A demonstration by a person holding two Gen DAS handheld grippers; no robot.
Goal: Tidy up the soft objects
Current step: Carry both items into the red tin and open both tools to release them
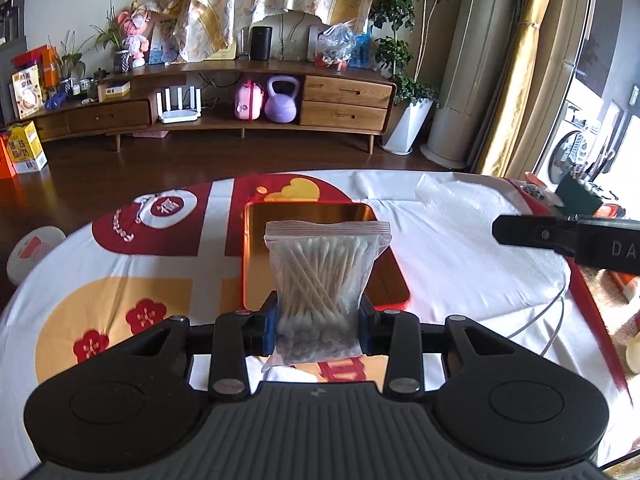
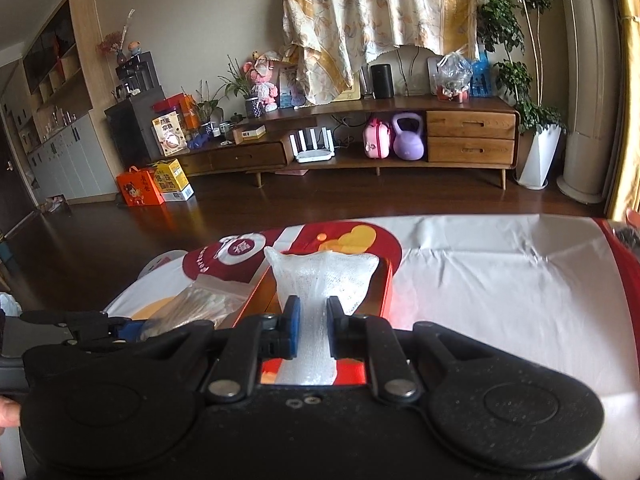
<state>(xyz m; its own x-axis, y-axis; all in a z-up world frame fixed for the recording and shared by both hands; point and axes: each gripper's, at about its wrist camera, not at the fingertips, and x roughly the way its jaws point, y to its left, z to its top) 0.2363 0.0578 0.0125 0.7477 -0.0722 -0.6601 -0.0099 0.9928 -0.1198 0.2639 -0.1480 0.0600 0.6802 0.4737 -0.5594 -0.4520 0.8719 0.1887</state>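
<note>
The table (image 1: 460, 240) fills the lower half of both views, covered by a white cloth (image 2: 500, 280) printed with red and yellow shapes. Behind it, across a dark wood floor, a long wooden cabinet (image 1: 344, 100) stands against the wall, with a purple kettlebell (image 1: 282, 100) and a pink case (image 1: 249, 101) on its open shelf.

On the table lies a shallow gold tray (image 1: 256, 248) with a red rim. A sheet of white foam wrap (image 1: 452, 196) lies on the cloth to the right of the tray in the left wrist view.

The left gripper (image 1: 319, 328) holds a bag of swabs (image 1: 326, 276), a clear zip bag packed with cotton swabs. Its jaws are closed on the lower part of the bag, which stands upright with its zip edge on top, above the near part of the tray. In the right wrist view the same bag shows at the left, beside the tray's left rim.

The right gripper (image 2: 312, 330) holds a foam piece (image 2: 324, 280), white and mesh-like. Its jaws are closed tight on the piece's narrow middle, so the top fans out wide above the tray. Whether either thing touches the tray cannot be told.

A bit of a hand (image 2: 8, 414) shows at the left edge of the right wrist view.
</note>
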